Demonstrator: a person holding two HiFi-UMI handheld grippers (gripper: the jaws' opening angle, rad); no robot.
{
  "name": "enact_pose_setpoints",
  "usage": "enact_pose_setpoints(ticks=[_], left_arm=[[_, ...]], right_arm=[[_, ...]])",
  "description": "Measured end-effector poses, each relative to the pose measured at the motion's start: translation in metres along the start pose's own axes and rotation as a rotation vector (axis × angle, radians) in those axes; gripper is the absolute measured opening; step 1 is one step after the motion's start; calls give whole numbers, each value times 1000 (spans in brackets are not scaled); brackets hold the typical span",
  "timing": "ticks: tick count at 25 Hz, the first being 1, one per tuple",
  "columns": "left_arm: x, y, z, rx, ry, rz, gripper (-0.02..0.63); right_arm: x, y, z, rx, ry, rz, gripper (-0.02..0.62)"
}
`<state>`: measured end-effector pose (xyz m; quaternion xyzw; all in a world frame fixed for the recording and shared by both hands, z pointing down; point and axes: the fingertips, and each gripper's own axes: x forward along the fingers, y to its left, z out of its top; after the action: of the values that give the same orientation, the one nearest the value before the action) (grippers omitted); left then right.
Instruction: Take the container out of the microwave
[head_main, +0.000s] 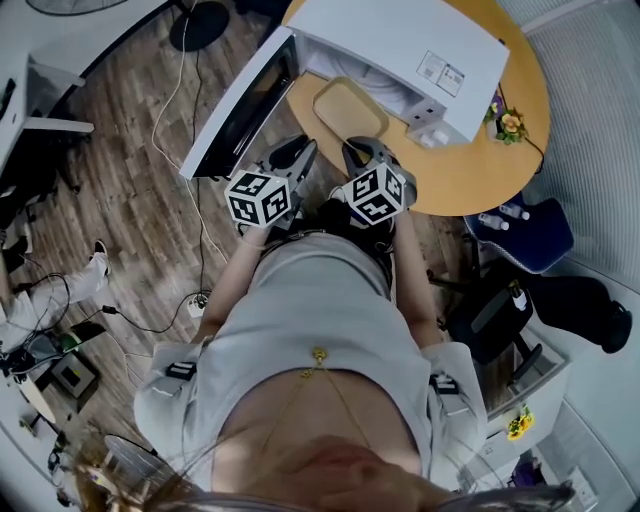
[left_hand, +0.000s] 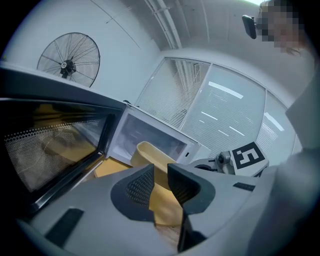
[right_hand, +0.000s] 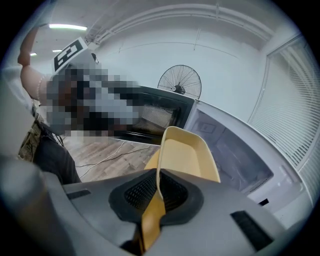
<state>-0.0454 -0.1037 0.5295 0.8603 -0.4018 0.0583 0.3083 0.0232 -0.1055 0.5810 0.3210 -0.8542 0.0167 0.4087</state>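
Right hand-held gripper is clenched on the near rim of the yellow plastic container, w/ the wall pinched btwn its pads. Left hand-held gripper is released, jaws apart, right beside the other one and facing the same container. Container's outside the white microwave, just in front of the cavity, by the round counter's near edge. Microwave door is swung open on the left.

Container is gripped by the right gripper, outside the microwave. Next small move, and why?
Probably set it down on the table before the microwave: the right gripper alone pinches the near wall of the container, the left gripper stands open, and it is already clear of the cavity.
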Motion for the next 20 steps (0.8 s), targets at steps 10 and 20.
enact_pose_setpoints(ticks=[10, 20], left_arm=[[-18, 2, -6, 17, 31, -40, 86], [-37, 5, -10, 62, 51, -50, 86]], right_arm=[[-8, 21, 0, 24, 29, -17, 29], [-17, 46, 8, 55, 21, -39, 30]])
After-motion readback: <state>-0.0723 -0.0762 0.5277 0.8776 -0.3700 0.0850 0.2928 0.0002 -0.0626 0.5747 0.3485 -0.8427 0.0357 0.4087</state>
